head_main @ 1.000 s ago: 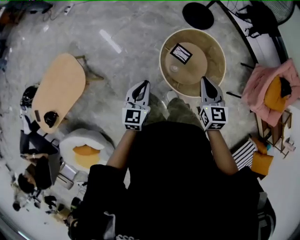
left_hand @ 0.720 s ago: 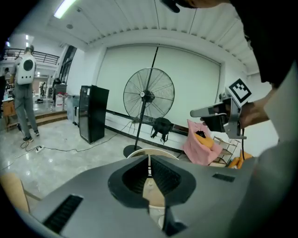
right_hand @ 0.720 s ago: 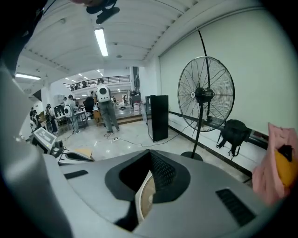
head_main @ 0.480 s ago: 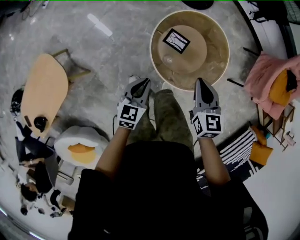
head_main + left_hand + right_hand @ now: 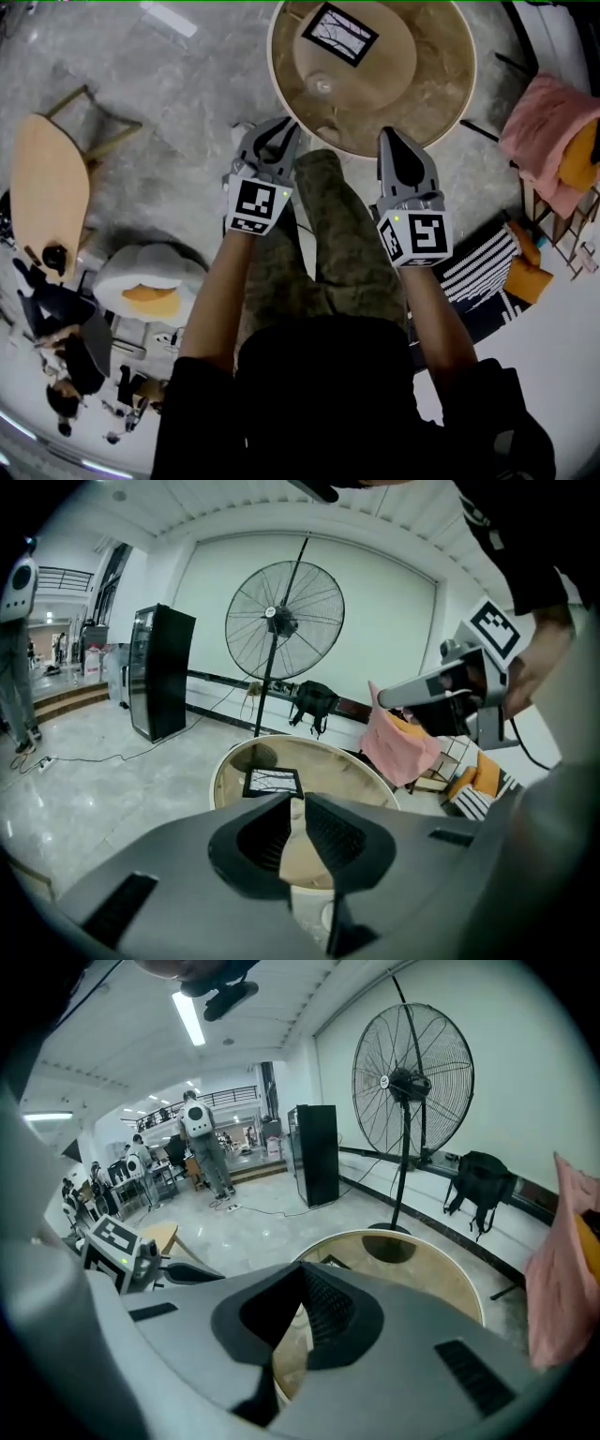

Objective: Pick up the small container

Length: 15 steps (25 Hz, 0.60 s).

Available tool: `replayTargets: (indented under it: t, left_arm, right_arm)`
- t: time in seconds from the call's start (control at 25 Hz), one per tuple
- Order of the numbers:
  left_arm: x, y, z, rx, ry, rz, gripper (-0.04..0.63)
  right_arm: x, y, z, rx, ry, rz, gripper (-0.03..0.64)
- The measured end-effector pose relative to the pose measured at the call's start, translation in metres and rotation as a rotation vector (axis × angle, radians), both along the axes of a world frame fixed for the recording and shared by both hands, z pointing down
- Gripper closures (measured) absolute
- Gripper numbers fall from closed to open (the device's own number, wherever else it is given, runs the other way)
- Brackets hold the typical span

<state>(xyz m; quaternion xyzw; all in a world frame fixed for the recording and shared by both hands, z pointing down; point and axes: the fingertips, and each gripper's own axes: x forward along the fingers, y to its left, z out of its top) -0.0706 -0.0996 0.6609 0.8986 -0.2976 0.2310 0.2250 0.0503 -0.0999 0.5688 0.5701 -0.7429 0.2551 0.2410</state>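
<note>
The small container (image 5: pixel 323 86) is a pale, translucent thing on the round wooden table (image 5: pixel 441 103), near a black-framed marker card (image 5: pixel 339 34). My left gripper (image 5: pixel 284 123) is held over the table's near rim, shut with nothing in it. My right gripper (image 5: pixel 390 135) hangs at the near rim to the right, also shut and empty. In the left gripper view the jaws (image 5: pixel 298 801) meet at the tips; the table (image 5: pixel 347 766) and card (image 5: pixel 272 782) lie beyond, and the container is hidden. The right gripper view shows its jaws (image 5: pixel 302 1267) together before the table (image 5: pixel 431 1274).
An oval wooden table (image 5: pixel 47 187) and a white-and-orange cushion seat (image 5: pixel 150 281) stand at the left. A pink cloth on a chair (image 5: pixel 553 127) and a striped mat (image 5: pixel 478 272) are at the right. A tall fan (image 5: pixel 284 621) and a black cabinet (image 5: pixel 161 672) stand behind the round table.
The person has stepped toward the round table, which now sits closer to the view's top. Both grippers have come up to its near rim, jaws still together.
</note>
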Motion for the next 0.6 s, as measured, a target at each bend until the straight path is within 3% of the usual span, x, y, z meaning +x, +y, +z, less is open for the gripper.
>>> replayTargets:
  t: [0.04,0.12,0.24,0.36,0.48,0.6]
  left_arm:
    - [0.004,-0.002,0.012,0.007,-0.005,0.012,0.544]
    - [0.012,-0.004,0.035,0.006,-0.003,0.042,0.434]
    - [0.027,-0.006,0.064,-0.002,0.014,0.115,0.35]
    - [0.039,-0.012,0.1,0.033,-0.029,0.171,0.265]
    - [0.048,-0.017,0.129,0.096,-0.085,0.204,0.25]
    - [0.06,-0.02,0.144,0.125,-0.092,0.196,0.236]
  right_arm:
    - [0.001,0.002,0.01,-0.007,-0.001,-0.006,0.595]
    - [0.004,0.009,0.028,-0.021,-0.005,-0.018,0.595]
    - [0.009,0.027,0.054,-0.048,-0.007,-0.028,0.595]
    - [0.014,0.041,0.087,-0.084,0.0,-0.046,0.595]
    - [0.015,0.051,0.112,-0.114,-0.002,-0.052,0.595]
    - [0.019,0.056,0.125,-0.126,-0.007,-0.057,0.595]
